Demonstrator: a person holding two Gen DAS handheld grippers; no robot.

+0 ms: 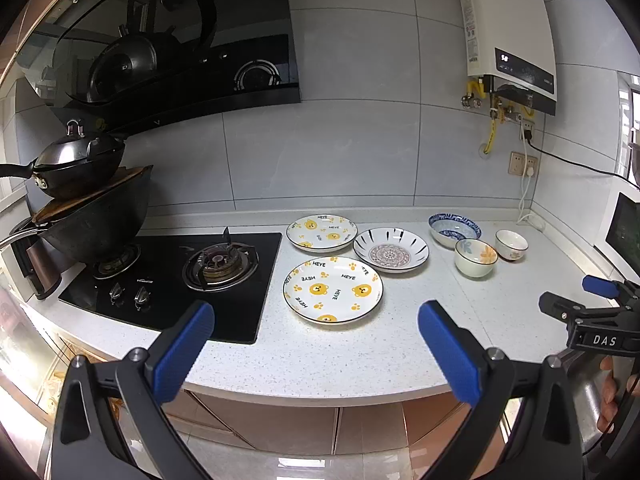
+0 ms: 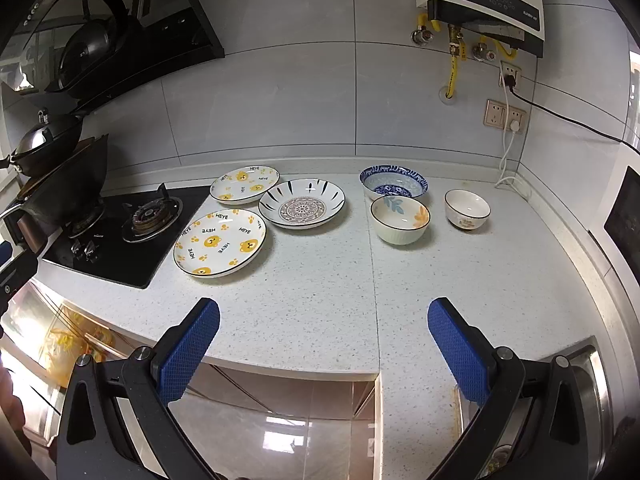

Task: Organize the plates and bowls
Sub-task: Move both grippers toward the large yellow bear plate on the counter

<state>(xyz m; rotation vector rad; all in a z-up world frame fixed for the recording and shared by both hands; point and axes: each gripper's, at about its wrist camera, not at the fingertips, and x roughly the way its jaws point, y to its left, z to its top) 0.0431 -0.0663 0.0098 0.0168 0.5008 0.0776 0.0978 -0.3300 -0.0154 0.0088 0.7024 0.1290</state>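
Note:
Three plates lie on the white counter: a near bear-print plate (image 1: 333,289) (image 2: 220,242), a far bear-print plate (image 1: 322,232) (image 2: 245,184), and a mandala plate (image 1: 391,249) (image 2: 301,203). Right of them stand a blue patterned bowl (image 1: 454,229) (image 2: 393,182), a flower bowl (image 1: 475,258) (image 2: 400,219) and a small white bowl (image 1: 511,244) (image 2: 467,209). My left gripper (image 1: 316,350) is open and empty, above the counter's front edge before the near plate. My right gripper (image 2: 324,344) is open and empty, before the bowls; it also shows in the left wrist view (image 1: 592,300).
A black gas hob (image 1: 176,280) (image 2: 120,232) sits left of the plates, with stacked woks (image 1: 88,204) on its left burner. A steel sink rim (image 2: 592,392) lies at the right. A water heater (image 1: 508,28) and cables hang on the tiled wall.

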